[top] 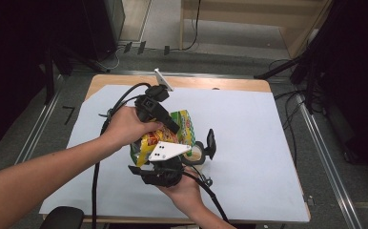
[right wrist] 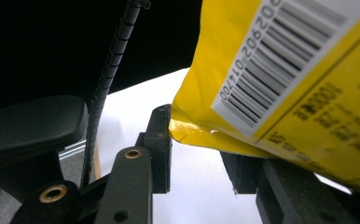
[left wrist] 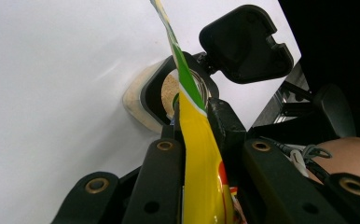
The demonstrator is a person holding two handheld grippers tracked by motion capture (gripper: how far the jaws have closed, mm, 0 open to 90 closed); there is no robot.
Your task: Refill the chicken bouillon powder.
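Observation:
A yellow and green snack bag (top: 184, 125) hangs tilted between both hands above the white sheet. My left gripper (top: 175, 129) comes in from the left and is shut on the bag's upper edge (left wrist: 199, 154). That edge points down at a small open container (left wrist: 169, 91) with pale crumbs inside and a black flip lid (left wrist: 243, 44) standing up. The container (top: 197, 153) sits just right of the bag. My right gripper (top: 159, 151), under its white three-cornered plate, holds the bag's lower end (right wrist: 299, 79), which bears a barcode. The left pad (right wrist: 162, 135) touches the bag's corner; the other pad is partly covered.
A white sheet (top: 249, 133) covers most of the wooden table, with bare room to the right and far side. Cables trail from both grippers toward the near edge. A black rounded object (top: 63, 217) sits at the near left corner.

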